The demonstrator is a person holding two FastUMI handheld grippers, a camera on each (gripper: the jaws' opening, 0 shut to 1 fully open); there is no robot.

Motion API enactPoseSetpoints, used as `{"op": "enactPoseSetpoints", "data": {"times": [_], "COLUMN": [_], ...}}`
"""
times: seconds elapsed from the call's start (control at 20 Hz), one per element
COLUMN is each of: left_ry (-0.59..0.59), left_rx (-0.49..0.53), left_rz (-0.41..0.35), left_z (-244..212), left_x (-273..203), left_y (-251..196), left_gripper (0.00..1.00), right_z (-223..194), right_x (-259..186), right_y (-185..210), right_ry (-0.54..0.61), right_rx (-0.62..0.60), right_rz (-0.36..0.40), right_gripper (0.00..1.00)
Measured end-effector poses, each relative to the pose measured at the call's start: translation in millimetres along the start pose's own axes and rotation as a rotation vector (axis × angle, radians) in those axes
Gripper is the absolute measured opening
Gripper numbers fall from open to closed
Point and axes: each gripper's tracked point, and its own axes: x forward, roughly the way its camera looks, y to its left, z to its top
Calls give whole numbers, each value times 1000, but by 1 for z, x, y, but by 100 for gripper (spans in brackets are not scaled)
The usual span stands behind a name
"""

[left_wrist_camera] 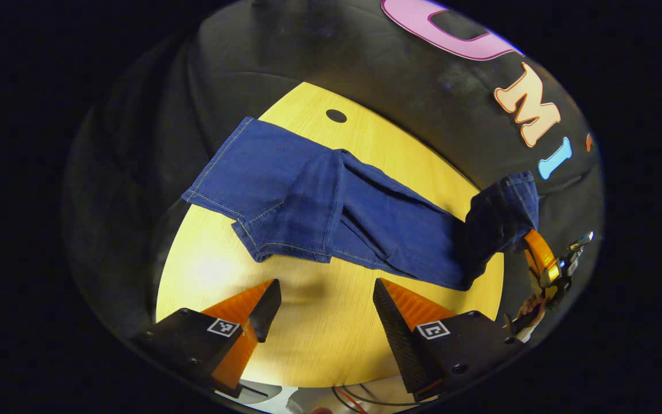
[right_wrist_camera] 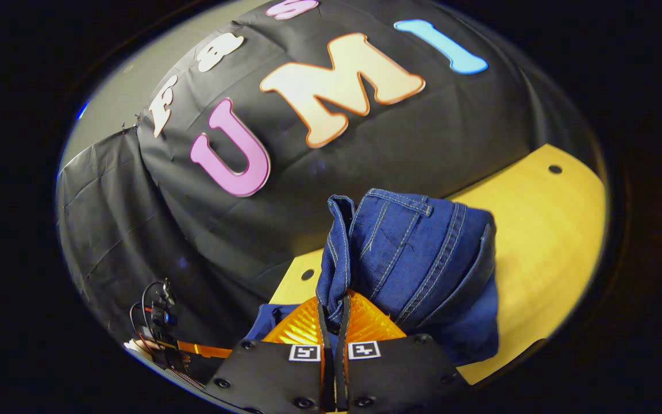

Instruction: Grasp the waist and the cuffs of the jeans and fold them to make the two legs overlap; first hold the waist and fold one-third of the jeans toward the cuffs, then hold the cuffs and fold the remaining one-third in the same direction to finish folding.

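The right gripper (right_wrist_camera: 332,313) is clamped on a bunched fold of the jeans (right_wrist_camera: 408,253) at the waist end, its two fingers pressed together with a thin edge of denim between them. That end is lifted off the surface (right_wrist_camera: 543,230), belt loops and stitched seams facing the camera, and the cloth hangs down over the gripper's right side. In the left gripper view the same gripper (left_wrist_camera: 529,244) shows at the right edge of the surface, holding the raised denim up above the wood.

The left gripper (left_wrist_camera: 326,299) holds nothing; its fingers stand wide apart and hover over bare surface (left_wrist_camera: 319,345) just short of the near hem of the jeans (left_wrist_camera: 319,201). The legs lie flat across the middle of the surface, with the cuff end reaching the left rim, one corner slightly over it. Bare wood lies between the gripper and the denim, and more beyond the jeans toward a small dark hole (left_wrist_camera: 336,115) near the far edge. The booth's black cloth wall (left_wrist_camera: 308,52) rises right behind the surface. Red and black cables (left_wrist_camera: 348,398) trail at the near rim beneath the left gripper.
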Motion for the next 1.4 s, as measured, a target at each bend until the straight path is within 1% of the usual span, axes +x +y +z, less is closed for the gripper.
{"op": "enactPoseSetpoints", "data": {"times": [0.15, 0.25, 0.35, 0.4, 0.45, 0.5, 0.6, 0.7, 0.75, 0.8, 0.85, 0.9, 0.95, 1.0, 1.15, 1.35, 1.4], "left_ry": [1, -1, -4, -5, -4, -6, -6, -6, -6, -8, -13, -18, -21, -20, -21, -22, -24], "left_rx": [-2, -13, -22, -24, -26, -24, -24, -33, -34, -32, -30, -29, -29, -30, -15, 58, 77], "left_rz": [16, 23, 34, 39, 43, 46, 60, 63, 65, 71, 76, 81, 86, 92, 117, 155, 154], "left_z": [-1, -1, -1, -1, -1, -1, -1, -1, 0, 0, 2, 4, 5, 5, 10, 26, 31], "left_x": [1, 0, -1, -1, -1, -1, 0, 2, 2, 2, 1, 2, 2, 2, 4, 6, 8], "left_y": [6, 9, 12, 13, 13, 14, 16, 17, 18, 19, 21, 24, 27, 31, 48, 77, 82], "left_gripper": [96, 96, 96, 96, 96, 96, 96, 96, 96, 96, 96, 96, 96, 96, 96, 96, 96], "right_z": [-46, -73, -95, -101, -105, -109, -114, -111, -108, -104, -102, -95, -90, -85, -60, -21, -11], "right_x": [26, 43, 48, 50, 54, 55, 56, 53, 52, 53, 56, 49, 46, 41, 20, -17, -29], "right_y": [-6, -13, -20, -22, -23, -25, -29, -24, -17, -15, -17, -23, -29, -34, -47, -67, -70], "right_ry": [84, 141, 181, 193, 201, 210, 231, 228, 221, 203, 184, 176, 171, 165, 122, 37, 9], "right_rx": [39, 60, 77, 86, 94, 101, 112, 130, 146, 135, 109, 75, 51, 34, 10, -37, -53], "right_rz": [18, 10, 3, 0, -1, 1, 10, 44, 66, 71, 65, 46, 30, 17, -10, -62, -74], "right_gripper": [3, 3, 4, 0, 3, 3, 8, 14, 35, 57, 78, 100, 92, 98, 98, 98, 98]}}
